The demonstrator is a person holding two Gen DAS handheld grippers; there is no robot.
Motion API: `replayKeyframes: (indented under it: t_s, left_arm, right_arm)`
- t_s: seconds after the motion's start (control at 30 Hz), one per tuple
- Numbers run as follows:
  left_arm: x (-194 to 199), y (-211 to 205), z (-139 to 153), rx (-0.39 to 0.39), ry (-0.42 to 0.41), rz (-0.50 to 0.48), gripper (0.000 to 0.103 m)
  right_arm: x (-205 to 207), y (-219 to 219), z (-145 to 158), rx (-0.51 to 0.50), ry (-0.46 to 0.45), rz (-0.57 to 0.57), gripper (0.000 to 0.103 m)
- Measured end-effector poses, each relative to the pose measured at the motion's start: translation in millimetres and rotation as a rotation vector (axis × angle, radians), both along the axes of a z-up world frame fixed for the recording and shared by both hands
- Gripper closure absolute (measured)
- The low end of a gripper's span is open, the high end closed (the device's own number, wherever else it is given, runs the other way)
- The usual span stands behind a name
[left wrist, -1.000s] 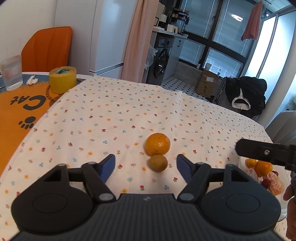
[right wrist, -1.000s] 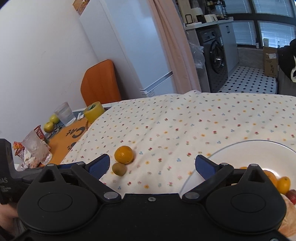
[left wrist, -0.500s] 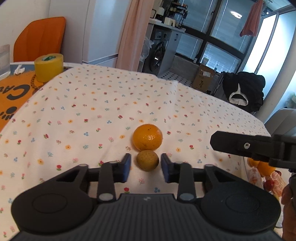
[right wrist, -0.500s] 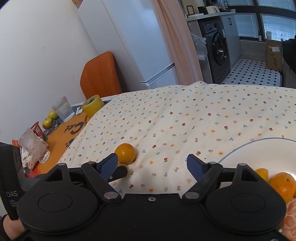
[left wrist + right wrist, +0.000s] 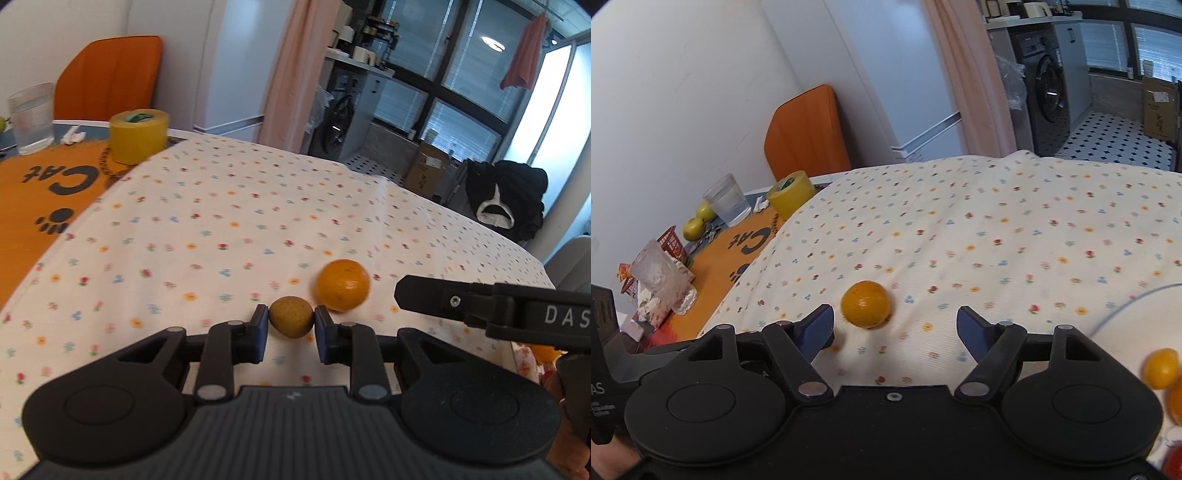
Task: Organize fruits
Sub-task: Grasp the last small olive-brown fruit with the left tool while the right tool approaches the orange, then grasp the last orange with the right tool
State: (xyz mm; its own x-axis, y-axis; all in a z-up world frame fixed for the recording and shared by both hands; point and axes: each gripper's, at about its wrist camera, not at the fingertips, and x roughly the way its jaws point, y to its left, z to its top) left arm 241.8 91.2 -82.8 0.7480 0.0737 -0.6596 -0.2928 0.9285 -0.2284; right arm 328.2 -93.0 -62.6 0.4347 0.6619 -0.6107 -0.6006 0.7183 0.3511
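Your left gripper (image 5: 290, 325), open a second ago, is now clamping the small round brownish-green fruit (image 5: 290, 316) on the bench. Your right gripper (image 5: 894, 325) is hovering open near the round orange (image 5: 865, 304); plate transfer is looking next.

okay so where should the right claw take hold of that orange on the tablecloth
Across its widest middle, approaching from above. The orange is round and sits free on the cloth, and the open right claw is already nearly lined up with it.

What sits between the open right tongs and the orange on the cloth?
Nothing but bare floral tablecloth: in the right wrist view the orange lies just ahead of the right tongs, nearer their left finger, with no object between.
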Motion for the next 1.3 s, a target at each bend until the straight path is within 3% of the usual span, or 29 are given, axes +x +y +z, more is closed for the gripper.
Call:
replayKeyframes:
  t_s: [0.63,0.7,0.73,0.77,1.3]
  left_arm:
    - [-30.7,37.3,5.7,0.011,-0.002,0.108,0.078]
    - [-31.9,38.9,7.1,0.011,-0.005,0.113,0.078]
    - [-32.9,39.3,8.0,0.010,-0.008,0.114,0.078]
    - [-34.0,39.4,9.2,0.011,-0.011,0.113,0.078]
    - [-39.8,4.4,31.3,0.024,-0.056,0.044,0.078]
  right_arm:
    - [4.0,49.9,-12.6,-0.064,-0.022,0.049,0.038]
    - [5.6,55.0,-15.7,-0.074,-0.018,0.055,0.047]
    - [7.5,56.7,-18.2,-0.076,-0.002,0.061,0.062]
    - [8.5,57.8,-20.2,-0.087,0.008,0.060,0.066]
    - [-18.2,2.7,6.4,-0.026,-0.037,0.000,0.067]
